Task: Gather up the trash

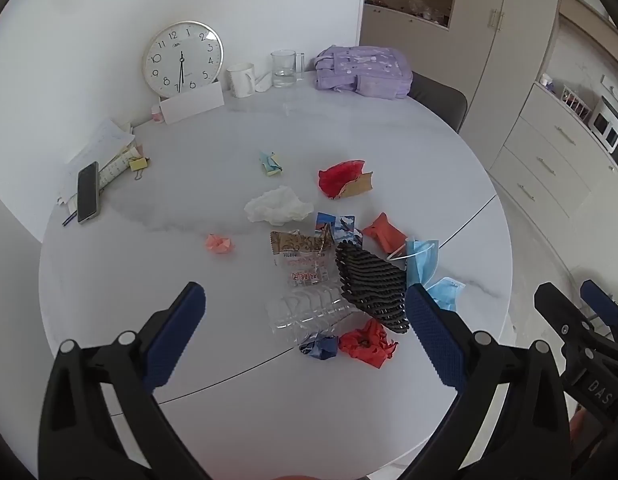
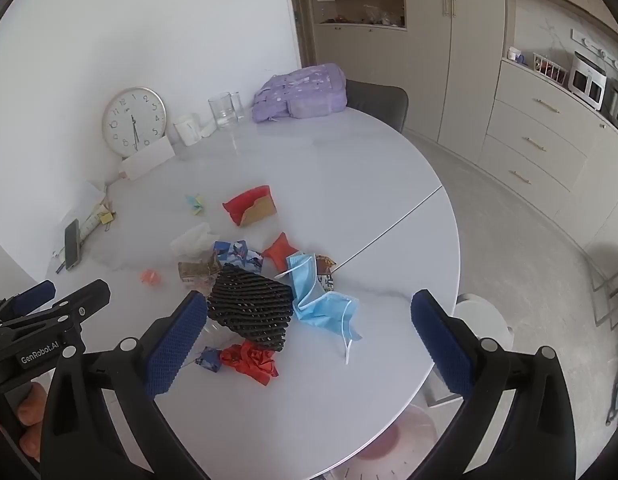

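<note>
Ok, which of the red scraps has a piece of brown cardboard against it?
The red wrapper farthest back on the table, towards the purple bag. The crumpled red one at the near edge and the orange-red scrap have none.

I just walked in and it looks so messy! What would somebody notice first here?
First, the heap of trash in the middle of the round white table: a black mesh piece with blue face masks beside it and crumpled red paper nearer the grippers. Next, the big round clock leaning on the wall at the table's far side, and the purple backpack to its right.
</note>
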Available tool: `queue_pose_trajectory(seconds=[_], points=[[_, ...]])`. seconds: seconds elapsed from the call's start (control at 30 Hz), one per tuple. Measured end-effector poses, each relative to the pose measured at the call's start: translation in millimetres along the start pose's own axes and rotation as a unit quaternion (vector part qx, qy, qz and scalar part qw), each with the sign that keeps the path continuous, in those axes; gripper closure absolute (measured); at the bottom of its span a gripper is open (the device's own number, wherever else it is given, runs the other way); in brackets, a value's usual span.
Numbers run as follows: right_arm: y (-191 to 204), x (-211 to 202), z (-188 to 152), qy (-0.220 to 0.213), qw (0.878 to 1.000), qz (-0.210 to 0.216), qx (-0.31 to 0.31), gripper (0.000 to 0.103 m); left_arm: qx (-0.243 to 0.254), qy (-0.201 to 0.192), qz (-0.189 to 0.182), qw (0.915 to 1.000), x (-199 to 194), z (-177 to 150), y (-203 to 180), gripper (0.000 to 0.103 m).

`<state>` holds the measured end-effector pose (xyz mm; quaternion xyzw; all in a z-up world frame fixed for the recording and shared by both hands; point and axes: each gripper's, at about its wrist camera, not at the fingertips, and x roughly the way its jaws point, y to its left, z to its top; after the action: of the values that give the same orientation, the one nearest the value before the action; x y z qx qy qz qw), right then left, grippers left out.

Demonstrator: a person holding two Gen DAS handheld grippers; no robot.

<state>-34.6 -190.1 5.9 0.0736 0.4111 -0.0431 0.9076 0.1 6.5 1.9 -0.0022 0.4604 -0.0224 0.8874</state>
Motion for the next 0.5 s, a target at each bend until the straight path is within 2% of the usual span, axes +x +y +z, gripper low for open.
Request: queue_pose_trajectory(seconds=[0.5], points=[[14, -1, -3, 0.003, 1.000, -0.011, -0.003, 0.002, 0.003, 0.008, -0.007, 0.9999, 3, -2, 8, 0.008]])
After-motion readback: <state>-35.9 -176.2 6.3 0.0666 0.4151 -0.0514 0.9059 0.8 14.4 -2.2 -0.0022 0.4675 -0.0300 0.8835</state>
